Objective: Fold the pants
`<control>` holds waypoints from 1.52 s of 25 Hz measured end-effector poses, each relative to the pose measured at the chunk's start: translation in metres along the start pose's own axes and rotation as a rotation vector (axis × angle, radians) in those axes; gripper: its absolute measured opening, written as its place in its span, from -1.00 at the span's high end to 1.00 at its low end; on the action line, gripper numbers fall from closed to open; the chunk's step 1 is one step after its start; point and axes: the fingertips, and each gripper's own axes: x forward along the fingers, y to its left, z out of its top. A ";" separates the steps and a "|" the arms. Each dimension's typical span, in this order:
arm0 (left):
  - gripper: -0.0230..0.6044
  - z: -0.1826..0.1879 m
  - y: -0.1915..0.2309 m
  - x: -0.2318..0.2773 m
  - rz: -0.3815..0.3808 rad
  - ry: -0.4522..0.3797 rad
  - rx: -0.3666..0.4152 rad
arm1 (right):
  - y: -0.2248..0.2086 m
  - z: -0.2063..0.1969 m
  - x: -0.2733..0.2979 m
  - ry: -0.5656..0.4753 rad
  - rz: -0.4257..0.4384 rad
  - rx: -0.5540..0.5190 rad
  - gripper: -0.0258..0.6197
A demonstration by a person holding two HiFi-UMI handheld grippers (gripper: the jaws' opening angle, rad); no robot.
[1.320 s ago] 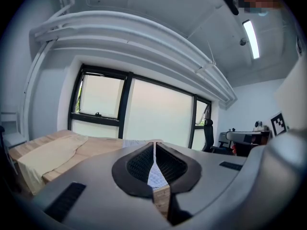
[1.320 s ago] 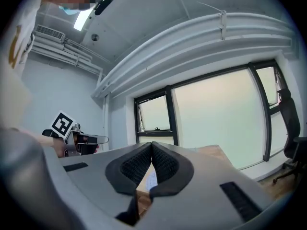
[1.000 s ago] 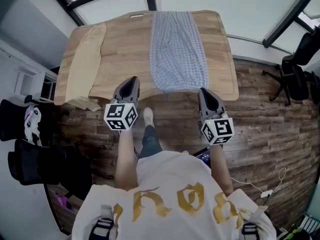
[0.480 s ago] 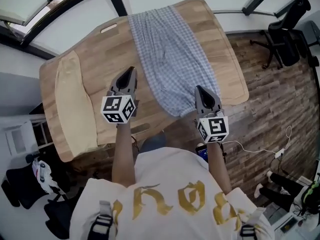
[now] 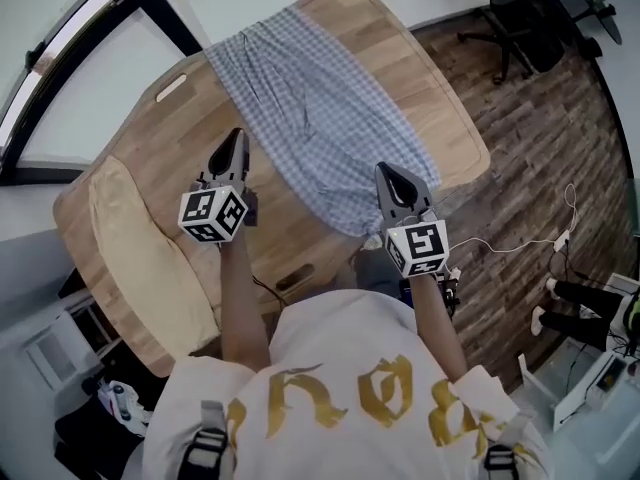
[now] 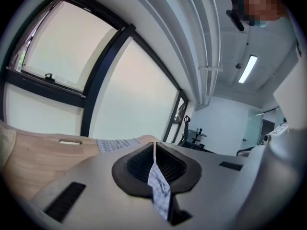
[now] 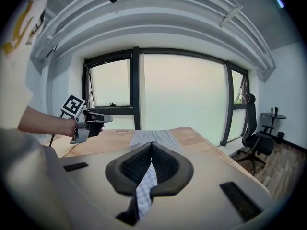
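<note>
Nearest in, the right gripper is sitting clenched with a blue-checked strip nipped between its pads, and it is hovering at the near right corner of the pants, by the near edge of the wooden desk. The left gripper is clamped tight too, on a matching strip, and it is hanging over bare wood just beside the pants' left side. Whether those strips belong to the pants, I cannot tell. The checked pants are lying lengthwise from the near edge to the far edge, their end drooping over the near one. A cream garment is lying along the desk's left end. Beyond the far right corner, an office chair is standing on the plank floor
</note>
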 end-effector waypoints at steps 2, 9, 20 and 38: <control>0.78 -0.007 0.011 0.003 0.027 0.018 0.015 | 0.002 -0.007 -0.001 0.010 0.001 -0.003 0.85; 0.78 -0.031 0.029 0.004 0.070 0.121 0.087 | 0.009 -0.036 0.008 0.051 0.039 0.046 0.85; 0.55 -0.088 0.049 0.035 0.006 0.356 0.157 | 0.082 -0.092 0.045 0.212 0.241 0.014 0.84; 0.19 -0.190 0.041 0.058 -0.048 0.625 0.183 | 0.143 -0.200 0.032 0.466 0.385 -0.138 0.40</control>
